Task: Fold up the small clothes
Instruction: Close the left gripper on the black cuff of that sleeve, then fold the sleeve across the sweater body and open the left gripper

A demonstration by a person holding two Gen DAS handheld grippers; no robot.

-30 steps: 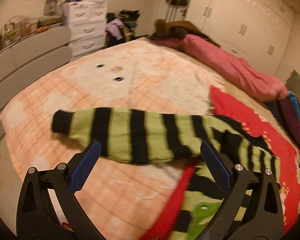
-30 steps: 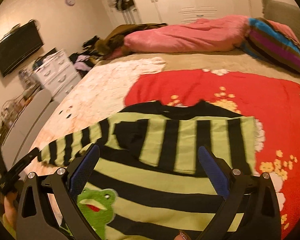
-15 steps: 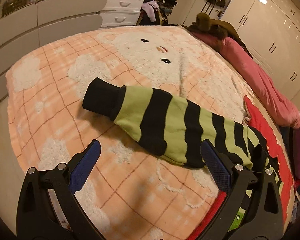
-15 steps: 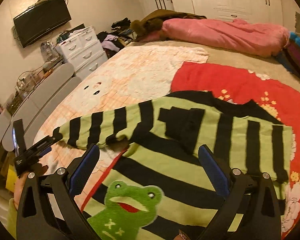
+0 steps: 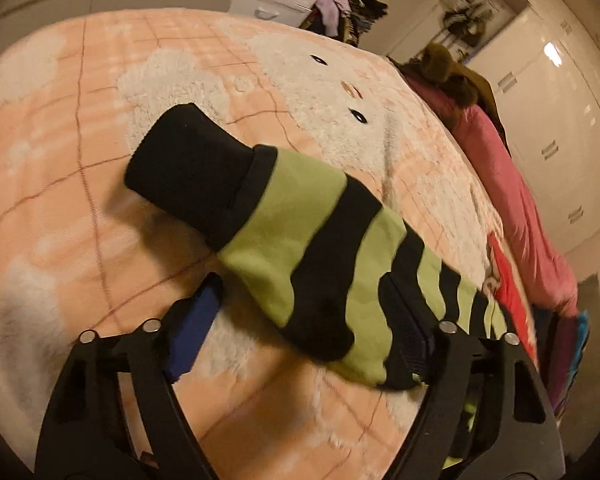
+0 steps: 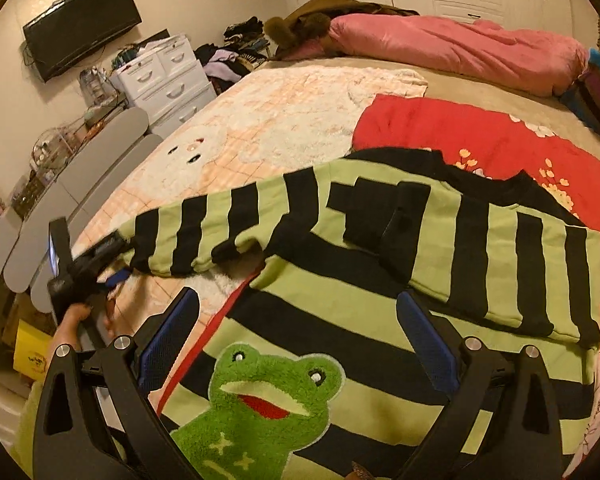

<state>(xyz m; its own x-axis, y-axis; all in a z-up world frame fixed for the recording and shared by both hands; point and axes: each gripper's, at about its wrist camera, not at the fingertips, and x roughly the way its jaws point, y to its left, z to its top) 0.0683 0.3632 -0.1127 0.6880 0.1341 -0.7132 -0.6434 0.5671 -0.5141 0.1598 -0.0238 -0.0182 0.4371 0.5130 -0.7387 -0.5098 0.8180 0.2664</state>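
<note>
the left gripper (image 5: 300,312) is spread wide, its fingers straddling the sleeve (image 5: 300,240) low over the blanket (image 5: 60,160), holding nothing; contact is hard to judge. it has closed in on the cuff since a second ago. the right gripper (image 6: 296,340) hangs wide open, empty, above the striped frog sweater (image 6: 380,280), which lies flat with the far sleeve folded across.
</note>
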